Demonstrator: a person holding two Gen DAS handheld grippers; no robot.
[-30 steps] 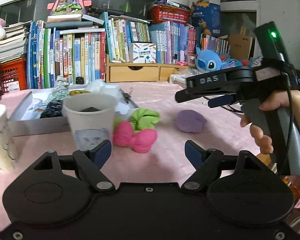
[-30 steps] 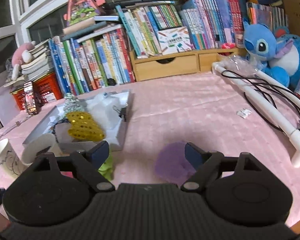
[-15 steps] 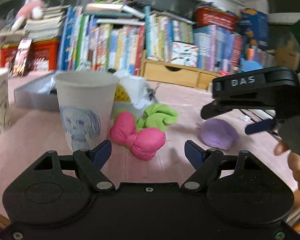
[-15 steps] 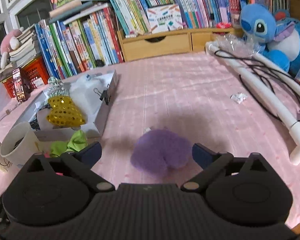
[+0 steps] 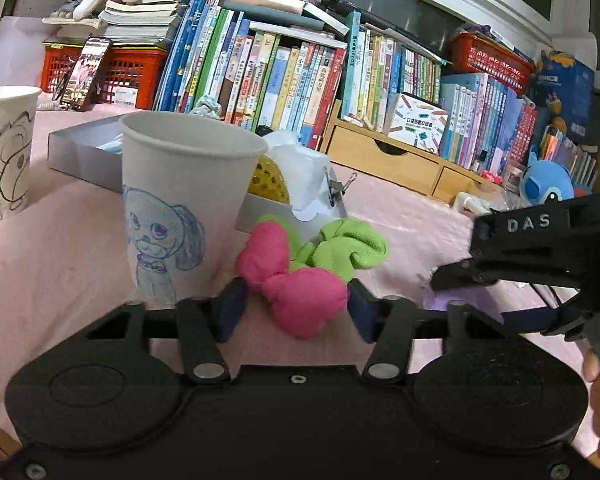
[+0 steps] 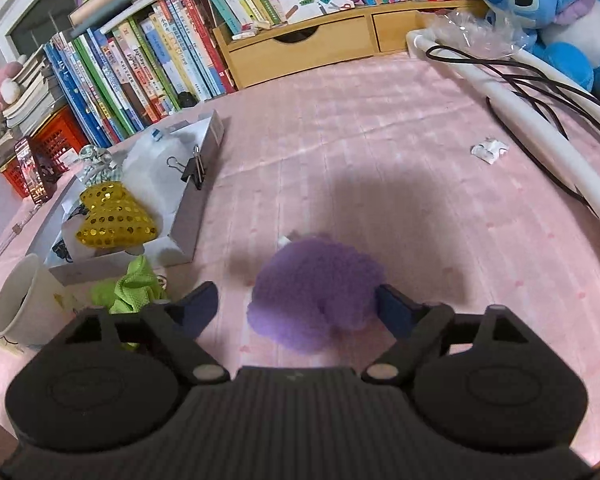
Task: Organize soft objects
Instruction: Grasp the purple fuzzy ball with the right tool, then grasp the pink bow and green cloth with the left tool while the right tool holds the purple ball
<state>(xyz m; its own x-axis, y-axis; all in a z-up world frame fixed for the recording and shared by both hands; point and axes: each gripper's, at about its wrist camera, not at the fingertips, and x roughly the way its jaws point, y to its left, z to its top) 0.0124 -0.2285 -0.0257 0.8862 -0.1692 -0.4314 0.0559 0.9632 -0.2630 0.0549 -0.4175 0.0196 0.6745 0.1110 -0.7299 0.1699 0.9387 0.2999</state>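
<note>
The left gripper (image 5: 294, 312) has its jaws wide open, one on each side of the pink bow (image 5: 296, 284), and they are not squeezing it. The right gripper (image 6: 296, 308) also has its jaws open, with the fluffy purple puff (image 6: 316, 290) sitting between them; one jaw is at the puff's edge, but it is not pinched. So I think both hands are just about to grab, and neither soft thing is picked up yet. The landmark here is the gray box (image 6: 196, 208) on the pink table (image 6: 380, 160). The pink bow lies on the table just in front of the box, and the green scrunchie (image 5: 348, 246) lies right behind the bow, touching it and close to the box wall. The purple puff is on the table to the right of the box, apart from it. Inside the box there is already a shiny gold sequin bow (image 6: 112, 216), some white plastic, and a few more soft bits at the far end. A paper cup with a dog drawing (image 5: 180, 208) stands just left of the pink bow, in front of the box. So some soft things seem put away, and three are still out: the bow, the scrunchie and the puff.
</note>
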